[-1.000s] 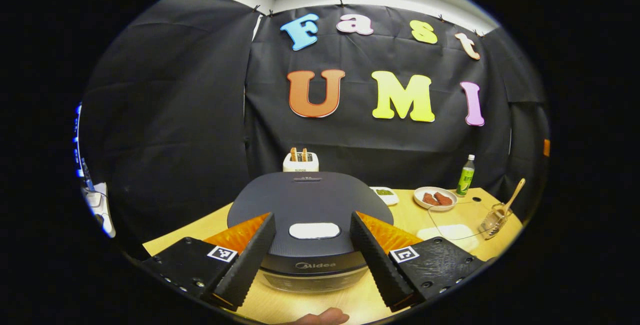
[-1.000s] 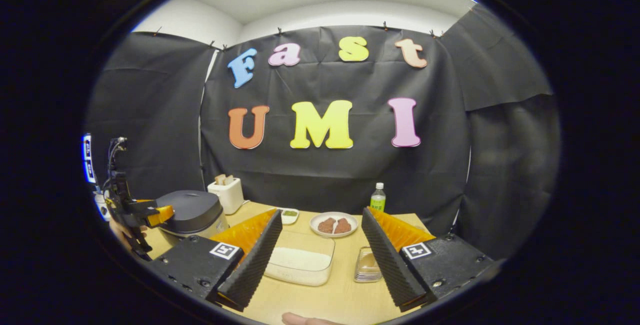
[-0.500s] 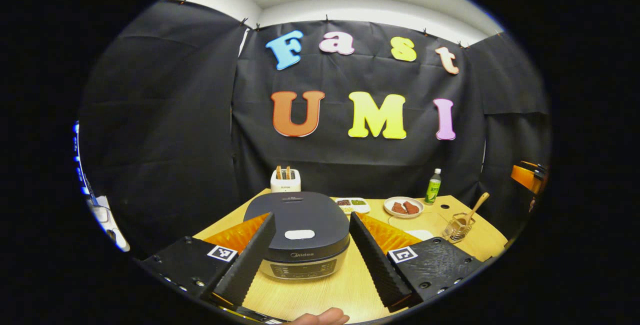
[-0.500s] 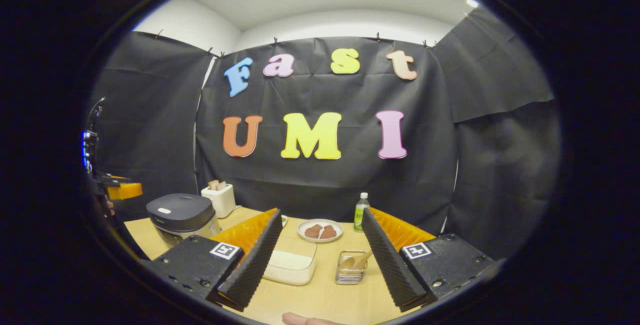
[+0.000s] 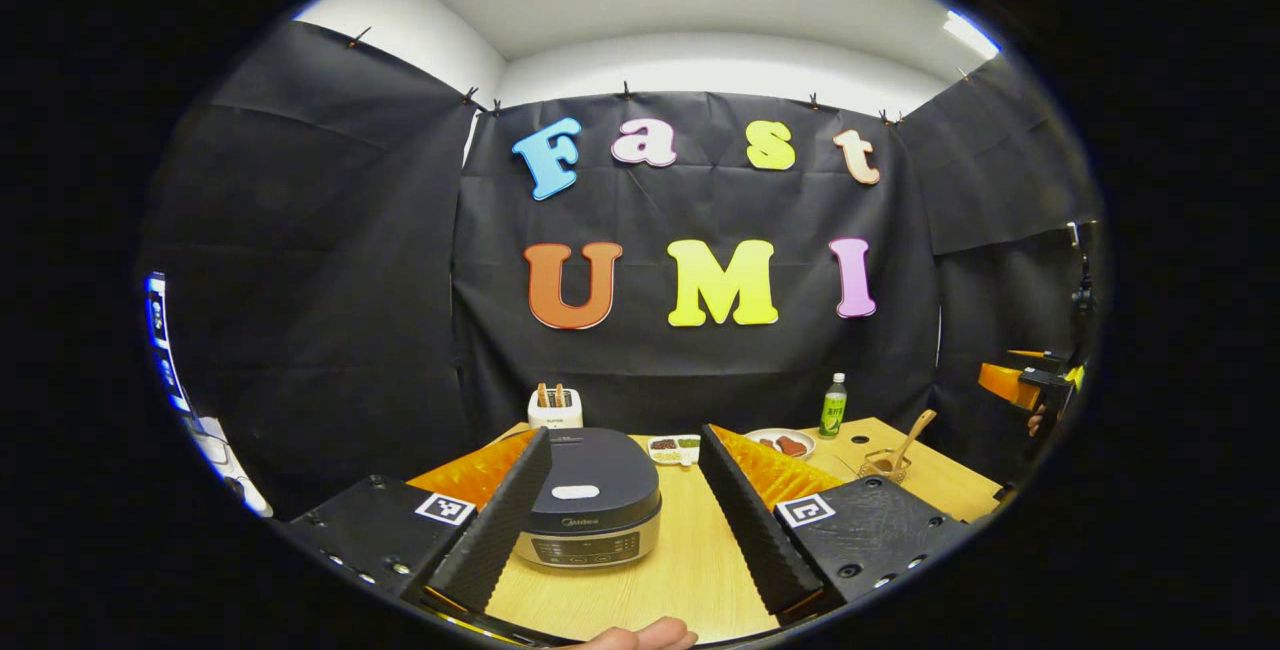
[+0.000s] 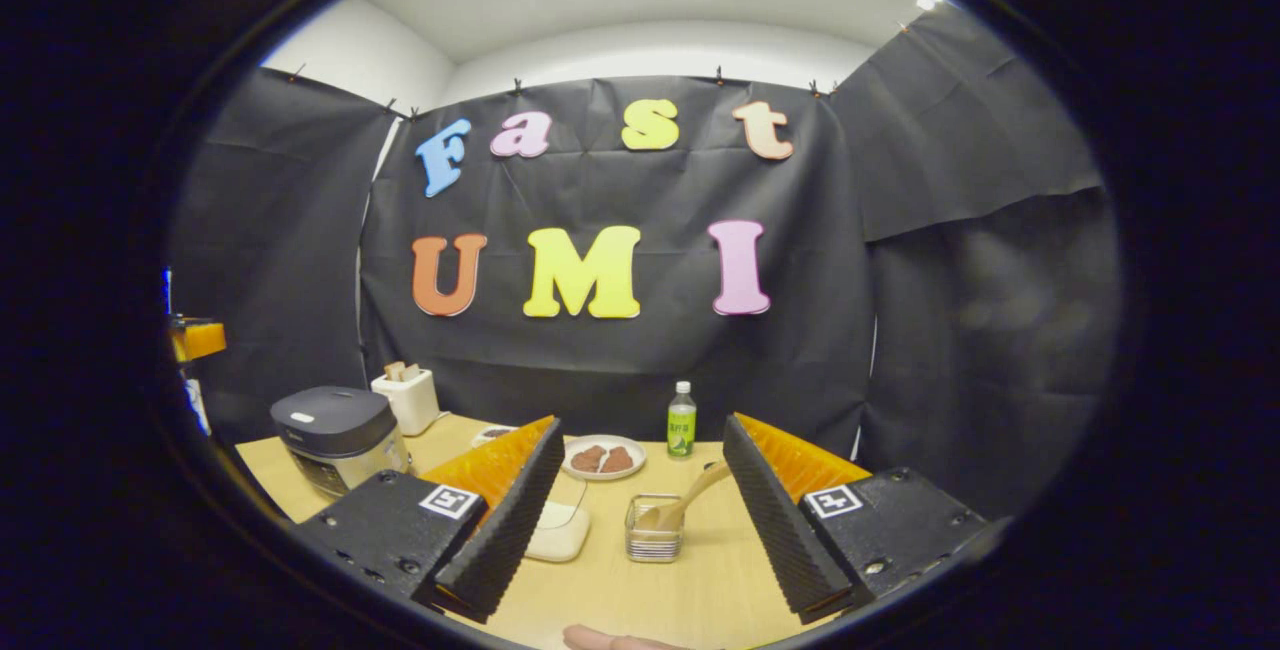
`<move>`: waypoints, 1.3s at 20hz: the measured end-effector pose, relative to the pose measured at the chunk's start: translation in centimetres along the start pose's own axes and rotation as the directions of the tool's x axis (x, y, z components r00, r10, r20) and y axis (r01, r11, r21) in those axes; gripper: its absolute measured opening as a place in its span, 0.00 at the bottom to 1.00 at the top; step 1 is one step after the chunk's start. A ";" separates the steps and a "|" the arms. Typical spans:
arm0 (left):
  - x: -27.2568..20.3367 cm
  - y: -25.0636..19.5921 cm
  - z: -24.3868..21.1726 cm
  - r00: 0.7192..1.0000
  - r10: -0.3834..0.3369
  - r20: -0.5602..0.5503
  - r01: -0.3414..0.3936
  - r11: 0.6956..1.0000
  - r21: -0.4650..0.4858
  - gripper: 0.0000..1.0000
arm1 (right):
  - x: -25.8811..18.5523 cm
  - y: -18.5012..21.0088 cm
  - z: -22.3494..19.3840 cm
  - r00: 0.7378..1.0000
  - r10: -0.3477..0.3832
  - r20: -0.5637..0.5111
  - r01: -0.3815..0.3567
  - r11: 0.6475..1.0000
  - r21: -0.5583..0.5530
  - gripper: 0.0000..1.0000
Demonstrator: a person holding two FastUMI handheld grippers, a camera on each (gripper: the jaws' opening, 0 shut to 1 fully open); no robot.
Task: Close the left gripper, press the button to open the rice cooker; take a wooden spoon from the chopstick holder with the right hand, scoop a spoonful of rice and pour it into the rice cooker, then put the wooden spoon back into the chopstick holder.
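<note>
One big table (image 5: pixel 690 570) holds everything I need. My left gripper (image 5: pixel 625 520) is spread wide and holds nothing. My right gripper (image 6: pixel 640 520) is spread wide too, and it holds nothing.

The rice cooker (image 5: pixel 590 490) sits in front of my left gripper, with its lid down. The pale button (image 5: pixel 575 492) is on top of the lid, near the front. I think my first job is still to do. I should press my left fingers together first, so they make one blunt tip. Then I should come down right over the button and push straight down, not sideways, so the cooker does not slide.

Now I count, big things first. One rice cooker. One toaster (image 5: pixel 555 410) behind it. One clear box of rice (image 6: pixel 558 530) beside my right gripper. One green bottle (image 6: pixel 681 432). One plate of brown food (image 6: pixel 603 458). One small dish (image 5: pixel 673 448). One chopstick holder (image 6: pixel 653 528), in front of my right gripper. One wooden spoon (image 6: pixel 690 500) leaning in it.
</note>
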State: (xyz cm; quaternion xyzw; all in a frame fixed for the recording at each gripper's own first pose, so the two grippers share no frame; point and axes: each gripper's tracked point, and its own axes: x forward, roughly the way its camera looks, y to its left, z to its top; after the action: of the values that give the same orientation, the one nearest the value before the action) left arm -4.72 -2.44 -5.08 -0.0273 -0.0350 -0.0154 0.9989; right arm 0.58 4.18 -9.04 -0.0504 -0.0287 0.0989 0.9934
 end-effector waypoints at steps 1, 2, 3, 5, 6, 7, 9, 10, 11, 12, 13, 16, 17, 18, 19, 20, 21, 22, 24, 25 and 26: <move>0.0 -0.4 -0.1 1.000 -0.006 -0.001 0.006 1.000 0.004 0.94 | -0.2 -0.3 0.1 1.000 0.002 0.010 -0.002 1.000 -0.006 1.00; 0.2 -0.8 -0.1 1.000 -0.007 -0.001 0.007 1.000 0.015 0.94 | -0.2 -0.8 -0.1 1.000 -0.002 0.014 0.002 1.000 -0.016 1.00; 0.5 -1.0 -0.4 1.000 -0.001 -0.008 0.001 1.000 0.025 0.94 | 0.0 -1.5 -0.3 1.000 -0.006 0.016 0.006 1.000 -0.024 1.00; 1.3 -1.4 -1.2 0.999 0.012 -0.030 -0.011 0.999 0.040 0.94 | 0.3 -2.5 -0.7 1.000 -0.014 0.017 0.014 1.000 -0.027 1.00; 1.7 -1.6 -1.5 0.999 0.015 -0.037 -0.014 0.999 0.045 0.94 | 0.5 -3.0 -1.0 1.000 -0.018 0.010 0.018 0.999 -0.027 1.00; 2.0 -1.9 -1.6 0.999 0.017 -0.048 -0.014 0.999 0.046 0.94 | 0.8 -3.4 -1.3 1.000 -0.018 0.004 0.018 1.000 -0.026 1.00; 2.5 -2.2 -1.9 0.998 0.024 -0.058 -0.021 0.999 0.044 0.95 | 1.2 -3.7 -1.8 1.000 -0.012 -0.013 0.012 1.000 -0.020 1.00; 2.7 -2.2 -2.0 0.998 0.029 -0.064 -0.026 0.999 0.043 0.94 | 1.3 -3.7 -2.0 1.000 -0.009 -0.021 0.008 1.000 -0.021 1.00; 2.9 -2.3 -2.2 0.997 0.033 -0.069 -0.030 0.999 0.043 0.95 | 1.6 -3.9 -2.1 1.000 -0.009 -0.023 0.008 1.000 -0.024 1.00; 3.0 -2.2 -2.2 0.997 0.038 -0.069 -0.034 0.998 0.045 0.95 | 1.9 -4.0 -2.0 1.000 -0.010 -0.023 0.009 1.000 -0.028 1.00; 3.1 -2.2 -2.1 0.997 0.040 -0.064 -0.037 0.998 0.049 0.95 | 1.9 -4.0 -1.9 1.000 -0.010 -0.023 0.010 0.999 -0.032 1.00; 3.2 -2.2 -1.9 0.998 0.047 -0.046 -0.044 0.997 0.060 0.95 | 2.1 -3.4 -1.3 1.000 0.003 -0.006 -0.004 0.999 -0.042 1.00; 3.2 -2.1 -1.9 0.998 0.050 -0.042 -0.048 0.997 0.062 0.95 | 2.3 -3.3 -1.2 1.000 0.007 -0.001 -0.007 0.999 -0.039 1.00; 3.3 -2.1 -1.8 0.998 0.053 -0.037 -0.051 0.997 0.059 0.95 | 2.3 -3.1 -1.1 1.000 0.015 0.004 -0.015 0.999 -0.031 1.00; 3.5 -2.3 -1.8 0.998 0.052 -0.034 -0.050 0.997 0.056 0.95 | 2.4 -2.8 -1.2 1.000 0.021 0.002 -0.021 1.000 -0.022 1.00; 3.6 -2.6 -1.8 0.998 0.046 -0.033 -0.044 0.998 0.054 0.95 | 2.4 -2.6 -1.3 1.000 0.029 0.002 -0.029 0.999 -0.014 1.00; 3.5 -2.7 -1.9 0.999 0.043 -0.032 -0.041 0.998 0.055 0.95 | 2.5 -2.3 -1.2 0.999 0.044 0.010 -0.043 0.999 -0.003 1.00; 3.6 -2.8 -1.9 0.999 0.043 -0.031 -0.041 0.997 0.059 0.95 | 2.5 -1.9 -1.0 0.998 0.061 0.019 -0.061 0.998 0.004 1.00; 4.0 -3.0 -1.7 0.998 0.050 -0.025 -0.048 0.996 0.070 0.95 | 2.3 -2.1 -0.9 0.997 0.071 0.039 -0.071 0.997 0.007 1.00; 4.1 -3.2 -1.4 0.998 0.053 -0.018 -0.051 0.996 0.074 0.95 | 2.3 -2.4 -0.9 0.997 0.067 0.046 -0.067 0.998 0.001 1.00; 4.1 -3.4 -1.2 0.998 0.055 -0.011 -0.054 0.996 0.075 0.95 | 2.5 -2.7 -0.9 0.997 0.061 0.048 -0.061 0.998 -0.003 1.00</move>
State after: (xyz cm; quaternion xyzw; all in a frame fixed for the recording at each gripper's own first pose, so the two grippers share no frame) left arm -0.63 -6.01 -5.82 0.0090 -0.0283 0.0128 0.9995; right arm 3.57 1.95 -9.53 -0.0494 -0.0513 0.1302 0.9889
